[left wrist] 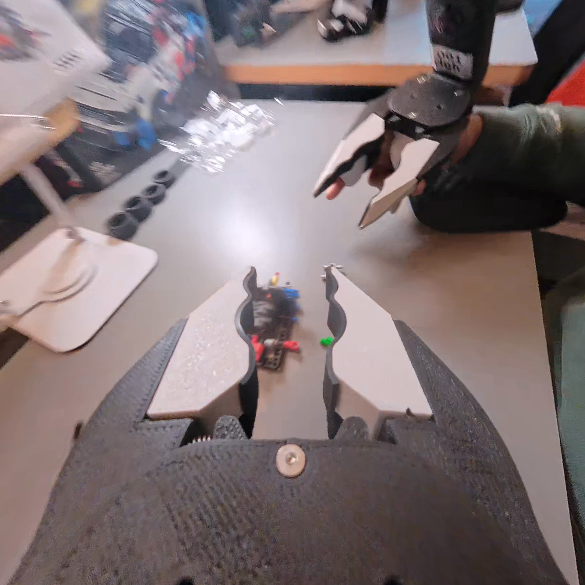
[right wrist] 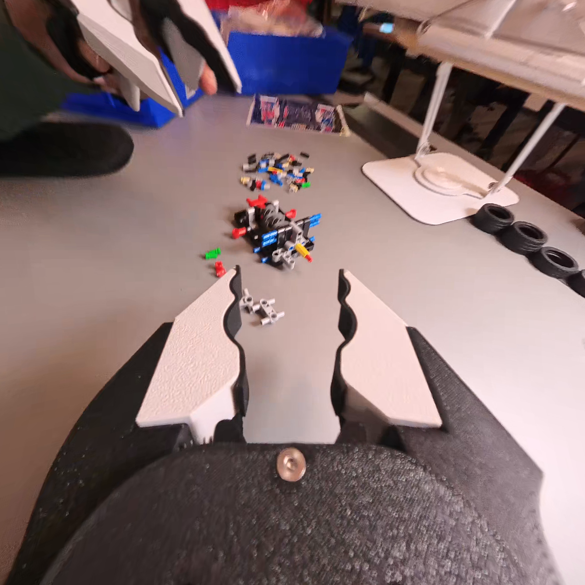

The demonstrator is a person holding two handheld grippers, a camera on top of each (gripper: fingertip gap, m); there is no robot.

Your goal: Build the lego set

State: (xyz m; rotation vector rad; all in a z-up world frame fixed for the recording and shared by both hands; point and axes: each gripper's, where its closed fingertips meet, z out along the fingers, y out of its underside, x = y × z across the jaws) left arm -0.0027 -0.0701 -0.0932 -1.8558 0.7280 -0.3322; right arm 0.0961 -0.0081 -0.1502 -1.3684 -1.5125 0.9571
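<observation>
A part-built black lego frame with blue, red, yellow and grey pieces lies on the grey table; it also shows in the left wrist view. My left gripper is open and empty, hovering over this frame. My right gripper is open and empty, with small grey connectors on the table between its fingers. A green piece and a red piece lie just beyond its left fingertip. A pile of small loose pieces lies farther off. The right gripper also shows in the left wrist view.
Several black tyres stand in a row beside a white stand base. A booklet and blue bins sit at the far end. Clear plastic bags lie beyond the tyres. The table edge is close on the right. The red piece lies around 11 cm away from my right fingertips.
</observation>
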